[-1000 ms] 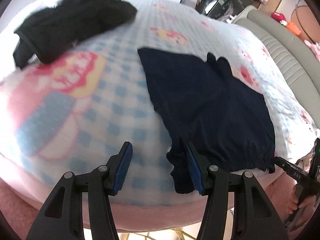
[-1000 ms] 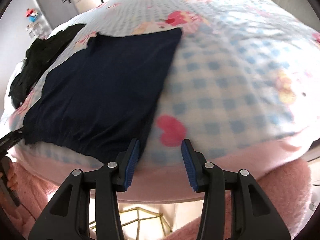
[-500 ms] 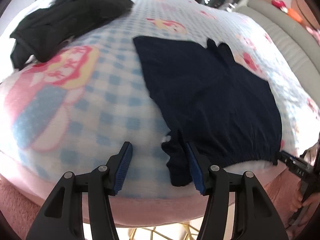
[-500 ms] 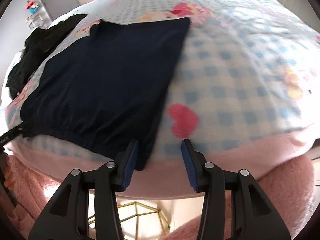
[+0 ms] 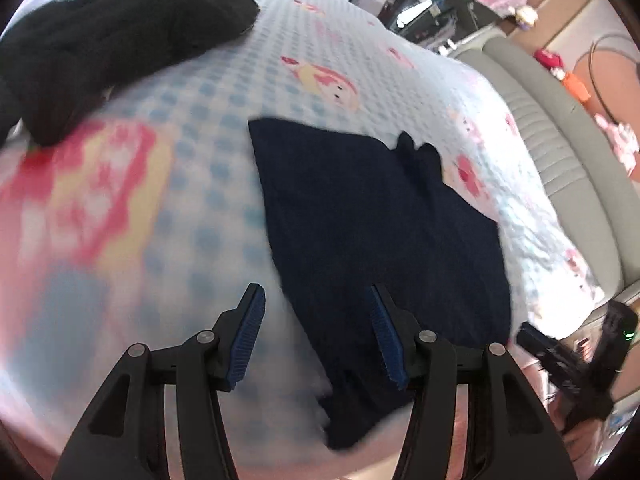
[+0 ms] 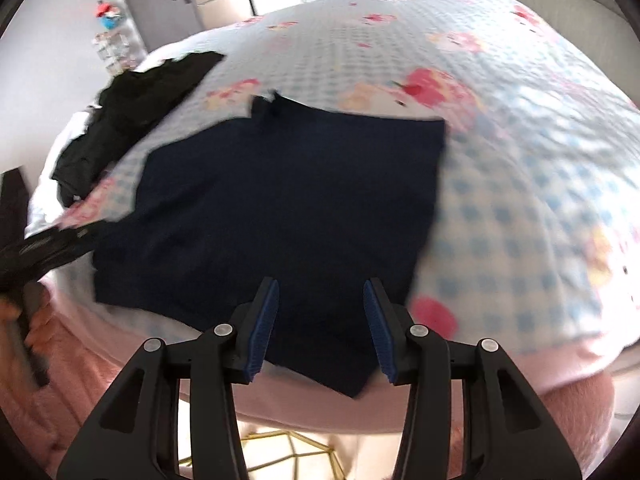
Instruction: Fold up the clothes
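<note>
Dark navy shorts lie flat on a blue-checked blanket, their elastic waistband toward the near edge. My left gripper is open, and the shorts' near left corner lies below and between its fingers. In the right wrist view the same shorts fill the middle. My right gripper is open above their near right corner, which hangs a little over the bed edge. No pad presses on cloth. Each gripper shows in the other's view: the right gripper and the left gripper.
A heap of black clothes lies at the bed's far left. A grey sofa runs along the right side. A pink fleece border edges the bed nearest me, with a gold wire frame below it.
Both grippers have moved in over the shorts' near corners. The left corner now lies between the left fingers; the right fingers, earlier beside the edge, now straddle cloth. The jaws stay as wide.
</note>
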`<state>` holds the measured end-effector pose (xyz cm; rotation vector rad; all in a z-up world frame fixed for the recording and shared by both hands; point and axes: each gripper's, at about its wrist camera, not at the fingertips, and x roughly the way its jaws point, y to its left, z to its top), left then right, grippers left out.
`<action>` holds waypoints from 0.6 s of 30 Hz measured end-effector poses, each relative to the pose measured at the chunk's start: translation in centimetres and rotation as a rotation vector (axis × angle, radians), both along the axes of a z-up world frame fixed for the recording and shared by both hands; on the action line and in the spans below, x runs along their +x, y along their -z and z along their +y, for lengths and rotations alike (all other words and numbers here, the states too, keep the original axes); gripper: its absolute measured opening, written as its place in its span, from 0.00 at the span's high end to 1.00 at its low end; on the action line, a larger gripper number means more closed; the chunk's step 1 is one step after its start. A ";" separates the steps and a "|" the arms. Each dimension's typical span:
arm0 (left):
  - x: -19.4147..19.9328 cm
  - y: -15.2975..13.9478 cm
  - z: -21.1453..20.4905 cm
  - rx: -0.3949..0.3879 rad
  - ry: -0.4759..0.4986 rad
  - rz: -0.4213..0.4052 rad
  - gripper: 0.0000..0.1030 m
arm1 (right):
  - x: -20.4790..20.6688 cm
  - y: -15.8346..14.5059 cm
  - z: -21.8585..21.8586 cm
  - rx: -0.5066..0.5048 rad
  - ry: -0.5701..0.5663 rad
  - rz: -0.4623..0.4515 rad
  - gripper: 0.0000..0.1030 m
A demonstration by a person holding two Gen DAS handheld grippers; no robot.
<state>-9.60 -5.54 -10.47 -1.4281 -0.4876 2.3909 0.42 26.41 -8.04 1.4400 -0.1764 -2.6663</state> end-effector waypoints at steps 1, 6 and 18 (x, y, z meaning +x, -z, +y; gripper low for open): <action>-1.0 0.1 -0.2 -0.007 -0.009 -0.004 0.46 | -0.7 -0.3 -0.6 -0.003 -0.020 0.002 0.56; -5.0 1.4 -1.2 0.015 -0.034 -0.042 0.47 | -6.0 0.2 -4.7 0.004 -0.063 -0.006 0.56; -11.0 3.3 -0.9 -0.013 -0.018 -0.020 0.48 | -19.9 2.5 -8.8 0.080 -0.115 -0.013 0.56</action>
